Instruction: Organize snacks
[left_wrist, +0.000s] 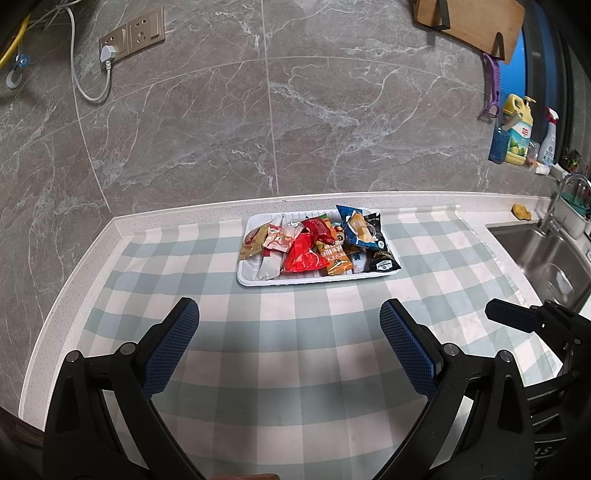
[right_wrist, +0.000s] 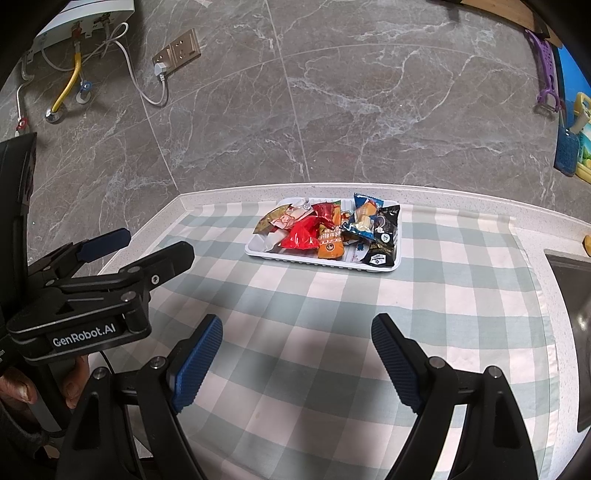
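Left wrist: my left gripper (left_wrist: 289, 314) hangs jaws apart, nothing between them, over bare checked cloth (left_wrist: 295, 332). Snack packets (left_wrist: 317, 242) all sit piled in the white tray (left_wrist: 247, 278) at the back of the counter, well apart from me.

Right wrist: right gripper (right_wrist: 296, 332) likewise spread and empty. No packets loose on the cloth. I read it as either finished or not yet started; can't tell which.

Home kitchen: steel sink (left_wrist: 546, 254), dish soap (left_wrist: 519, 129), tiled wall (left_wrist: 258, 110).
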